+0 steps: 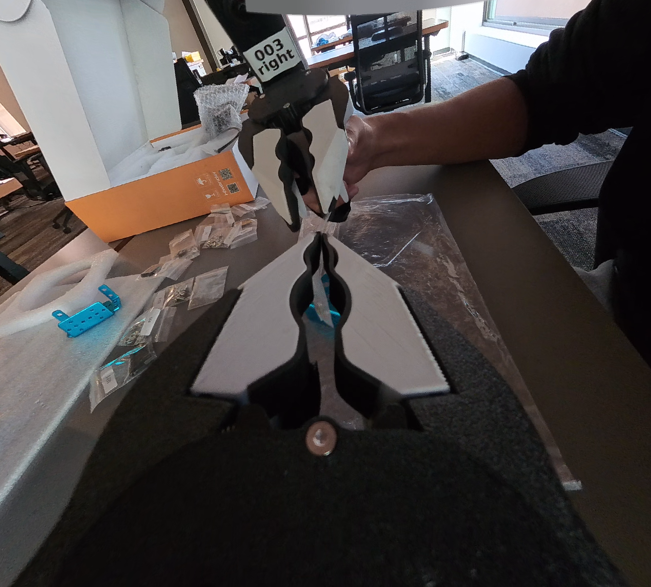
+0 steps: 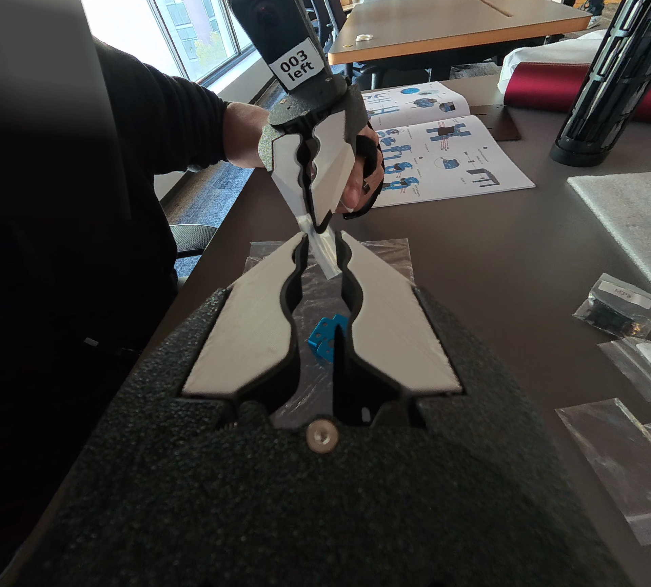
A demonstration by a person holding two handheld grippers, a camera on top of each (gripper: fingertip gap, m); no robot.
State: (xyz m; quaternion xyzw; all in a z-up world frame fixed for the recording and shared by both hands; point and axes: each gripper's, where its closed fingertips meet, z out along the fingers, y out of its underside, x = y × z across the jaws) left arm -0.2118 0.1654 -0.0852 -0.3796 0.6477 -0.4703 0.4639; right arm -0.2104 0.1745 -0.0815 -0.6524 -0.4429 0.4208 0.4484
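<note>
A: We see the left gripper (image 1: 320, 235) pressed together on a thin clear plastic strip (image 2: 322, 253), up in the air at frame centre.

B: And the right gripper (image 2: 322, 235)?

A: Its jaws stand a little apart with the strip running between them. We cannot tell whether it really pinches. The two tips nearly meet, nose to nose.

B: How do things lie so far?

A: The strip is off the dark table (image 2: 458, 253), strung between both tips. A small blue perforated metal bracket (image 2: 326, 334) lies below on a flat clear plastic bag (image 2: 387, 253). A second blue bracket (image 1: 88, 314) sits on white foam (image 1: 53, 288) at the left of the left wrist view.

B: Which way does the strip point?

A: In the right wrist view its long axis runs from the left gripper's tip at upper centre down and slightly right, toward the camera. We can't tell whether it is torn or whole.
</note>
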